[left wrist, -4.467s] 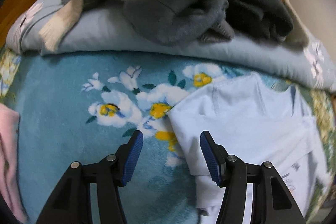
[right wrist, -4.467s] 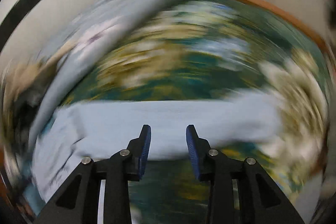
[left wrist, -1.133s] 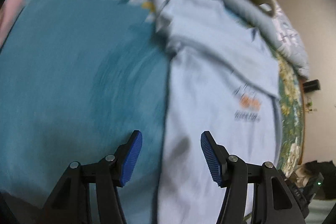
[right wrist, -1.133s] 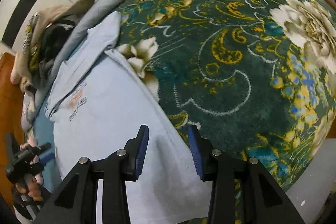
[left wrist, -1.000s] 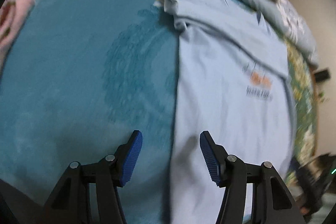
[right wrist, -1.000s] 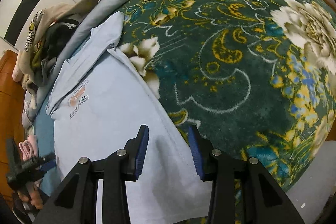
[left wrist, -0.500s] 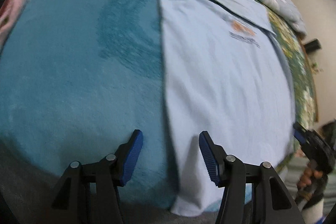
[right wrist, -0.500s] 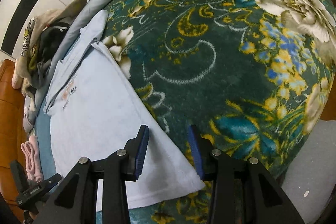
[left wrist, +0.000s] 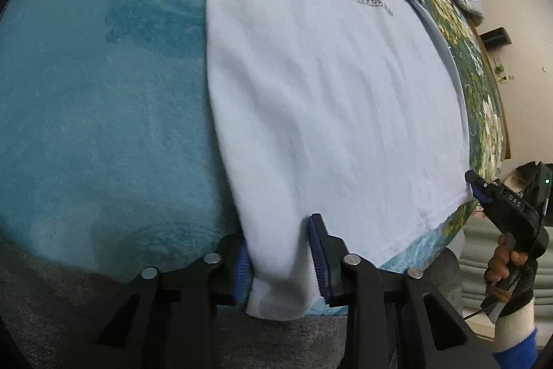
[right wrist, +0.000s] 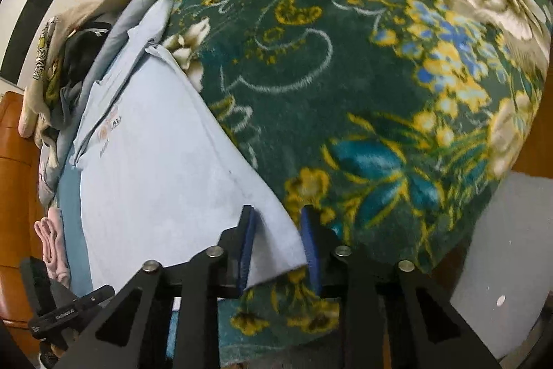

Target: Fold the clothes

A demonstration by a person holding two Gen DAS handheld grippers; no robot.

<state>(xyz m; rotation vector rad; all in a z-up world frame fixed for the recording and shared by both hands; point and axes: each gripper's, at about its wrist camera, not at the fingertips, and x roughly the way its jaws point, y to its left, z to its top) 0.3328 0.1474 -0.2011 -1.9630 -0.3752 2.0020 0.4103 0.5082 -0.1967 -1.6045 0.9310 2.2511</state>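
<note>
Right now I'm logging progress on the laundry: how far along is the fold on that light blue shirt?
Done: the light blue shirt lies spread flat on the blanket. In hand: the left gripper and right gripper are closing on its two hem corners, cloth between the jaws. Left: no body fold shows yet, and a pile of clothes waits beyond the shirt.

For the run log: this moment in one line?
left gripper: closing on shirt hem corner | right gripper: closing on other corner | shirt: flat on bed

Pale blue tee [left wrist: 328, 99], teal blanket [left wrist: 103, 113], green floral blanket [right wrist: 345, 75].
</note>
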